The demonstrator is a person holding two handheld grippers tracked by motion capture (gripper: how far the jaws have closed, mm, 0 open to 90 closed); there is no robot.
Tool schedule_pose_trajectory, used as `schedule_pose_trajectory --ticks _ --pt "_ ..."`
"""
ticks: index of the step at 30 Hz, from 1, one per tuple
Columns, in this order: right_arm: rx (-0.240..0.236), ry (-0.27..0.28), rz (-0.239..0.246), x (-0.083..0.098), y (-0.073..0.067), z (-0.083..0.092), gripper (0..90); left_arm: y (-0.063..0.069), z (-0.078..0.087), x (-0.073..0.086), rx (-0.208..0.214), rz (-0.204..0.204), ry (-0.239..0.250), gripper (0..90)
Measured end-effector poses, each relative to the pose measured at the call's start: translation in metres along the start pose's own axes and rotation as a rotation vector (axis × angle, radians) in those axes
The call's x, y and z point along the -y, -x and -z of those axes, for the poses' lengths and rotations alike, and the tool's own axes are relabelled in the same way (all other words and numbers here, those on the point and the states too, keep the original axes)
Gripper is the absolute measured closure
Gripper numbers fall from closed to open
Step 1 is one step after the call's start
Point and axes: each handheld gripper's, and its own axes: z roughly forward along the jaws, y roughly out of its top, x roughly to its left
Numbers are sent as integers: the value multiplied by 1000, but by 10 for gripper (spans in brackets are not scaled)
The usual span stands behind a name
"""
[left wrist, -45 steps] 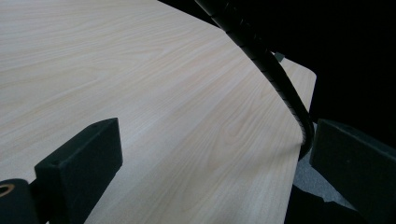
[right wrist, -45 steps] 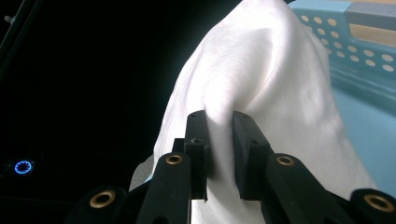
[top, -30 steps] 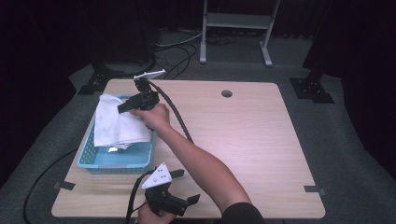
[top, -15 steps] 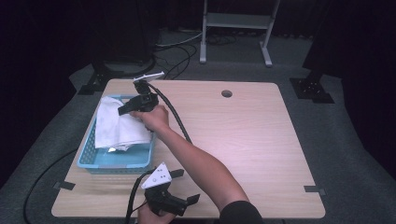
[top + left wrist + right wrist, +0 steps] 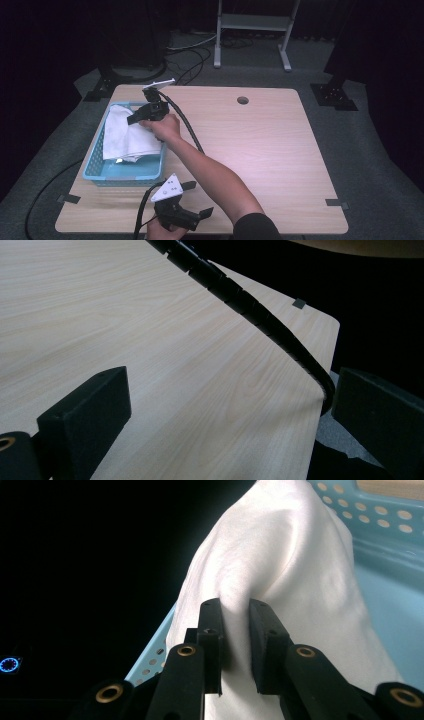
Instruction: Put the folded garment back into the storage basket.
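A white cloth (image 5: 125, 137) lies heaped in a light blue perforated basket (image 5: 125, 175) at the table's left side. My right gripper (image 5: 132, 120) reaches across over the basket and is shut on a raised fold of that cloth. In the right gripper view the two black jaws pinch the cloth (image 5: 280, 545) at my right gripper (image 5: 235, 605), with the basket wall (image 5: 385, 535) behind. My left gripper (image 5: 200, 200) hovers at the table's front edge. It stands open over bare wood, with nothing between the jaws of my left gripper (image 5: 230, 405).
The right gripper's ribbed black cable (image 5: 185, 127) trails across the wooden table (image 5: 280, 150) and runs past the left gripper as the cable (image 5: 250, 305). A round hole (image 5: 243, 100) sits near the far edge. A metal stand (image 5: 252, 30) is on the floor beyond.
The right gripper has barely shifted and keeps its pinch on the cloth, whose folds lie slightly differently. The left gripper has kept still.
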Motion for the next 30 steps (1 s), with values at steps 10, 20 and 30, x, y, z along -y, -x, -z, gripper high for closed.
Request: schedule_pose_trajectory --ticks 10,20,30 --pt "38 -9 23 1 4 -7 752 -1 1 0 -1 -1 4 21" --pt "-48 -6 21 2 9 -3 666 0 0 0 3 -3 0 21" --pt "-71 -8 23 6 9 4 650 2 -1 -1 5 -7 0 21"
